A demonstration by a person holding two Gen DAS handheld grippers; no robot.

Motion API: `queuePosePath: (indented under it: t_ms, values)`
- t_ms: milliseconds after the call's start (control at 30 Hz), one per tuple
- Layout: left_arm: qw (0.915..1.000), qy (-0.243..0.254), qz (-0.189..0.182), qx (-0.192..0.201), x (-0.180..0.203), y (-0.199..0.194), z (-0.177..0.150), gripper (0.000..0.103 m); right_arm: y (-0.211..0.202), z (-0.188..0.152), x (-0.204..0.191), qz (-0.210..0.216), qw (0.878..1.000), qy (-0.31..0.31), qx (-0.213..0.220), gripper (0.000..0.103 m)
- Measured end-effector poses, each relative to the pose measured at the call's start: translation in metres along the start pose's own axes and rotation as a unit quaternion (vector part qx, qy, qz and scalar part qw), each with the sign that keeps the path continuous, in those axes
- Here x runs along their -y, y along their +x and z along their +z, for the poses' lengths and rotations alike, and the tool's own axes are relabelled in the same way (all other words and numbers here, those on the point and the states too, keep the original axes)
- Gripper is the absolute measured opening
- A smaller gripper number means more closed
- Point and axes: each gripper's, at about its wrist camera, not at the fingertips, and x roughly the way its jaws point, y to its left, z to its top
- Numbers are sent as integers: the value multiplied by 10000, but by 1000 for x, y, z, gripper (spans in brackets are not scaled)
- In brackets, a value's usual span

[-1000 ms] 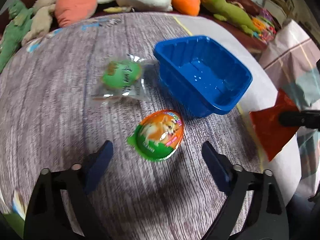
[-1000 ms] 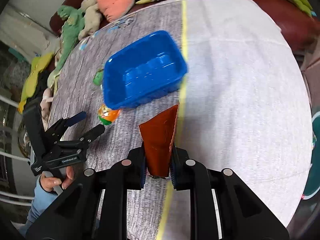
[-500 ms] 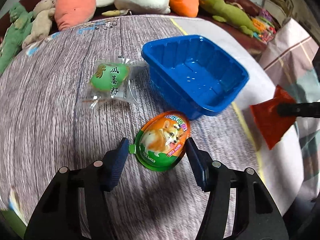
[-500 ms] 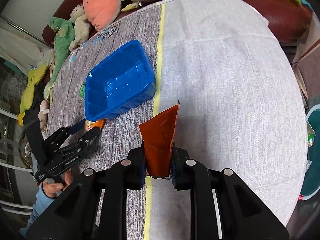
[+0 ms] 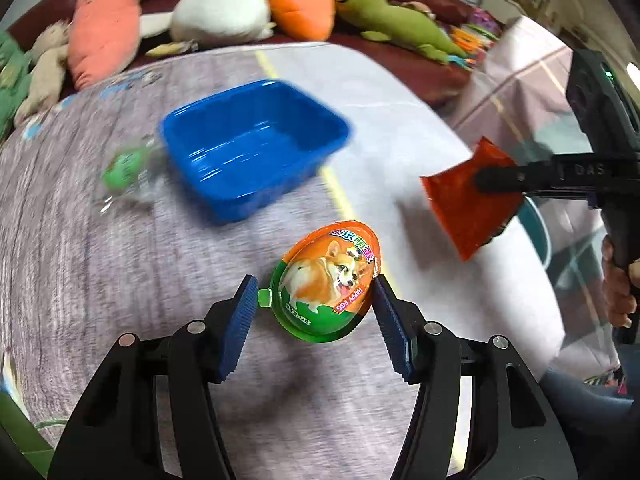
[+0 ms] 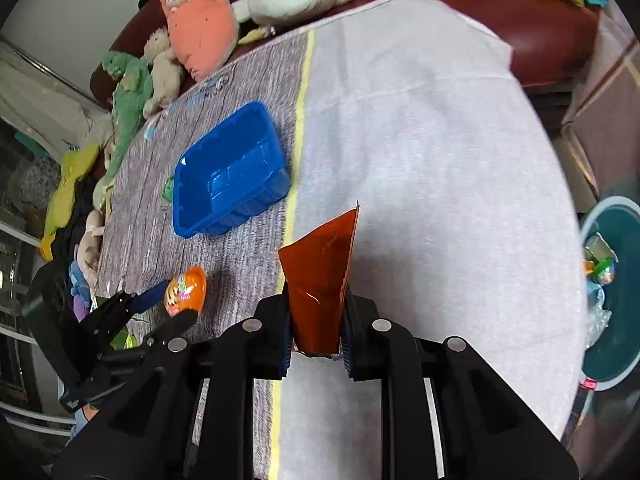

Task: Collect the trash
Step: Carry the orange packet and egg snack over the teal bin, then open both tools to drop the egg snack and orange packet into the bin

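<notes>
Left wrist view shows the left gripper (image 5: 314, 308) closed around an egg-shaped package (image 5: 328, 282) printed with a corgi, its blue pads pressing the package's two sides. Ahead of this claw and slightly to its left sits an empty blue plastic tray (image 5: 256, 148) on the table (image 5: 100, 264); a green snack in clear wrap (image 5: 122, 172) lies just left of the tray. To the claw's right, the right gripper (image 6: 316, 336) clamps a red-orange wrapper (image 6: 320, 276) that sticks up between its fingers. Far to that claw's right, beyond the table edge, stands a teal bin (image 6: 616, 312) holding litter. Plush toys (image 5: 104, 20) line the sofa ahead.
</notes>
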Motion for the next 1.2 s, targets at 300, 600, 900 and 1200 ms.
queuePosePath:
  t_ms: [300, 600, 900, 1200]
  values:
    - [9972, 631, -394, 19, 96, 17, 31, 60, -60, -17, 66, -75, 9974, 472, 539, 18]
    - [9907, 1108, -751, -231, 187, 52, 54, 60, -119, -41, 151, -358, 9875, 1058, 1117, 18]
    - [9812, 1550, -1011, -549, 271, 94, 75, 60, -161, -66, 241, -697, 9699, 1737, 1556, 19]
    - [9731, 1821, -1056, -939, 324, 141, 80, 61, -170, -79, 298, -776, 9592, 2159, 1655, 19]
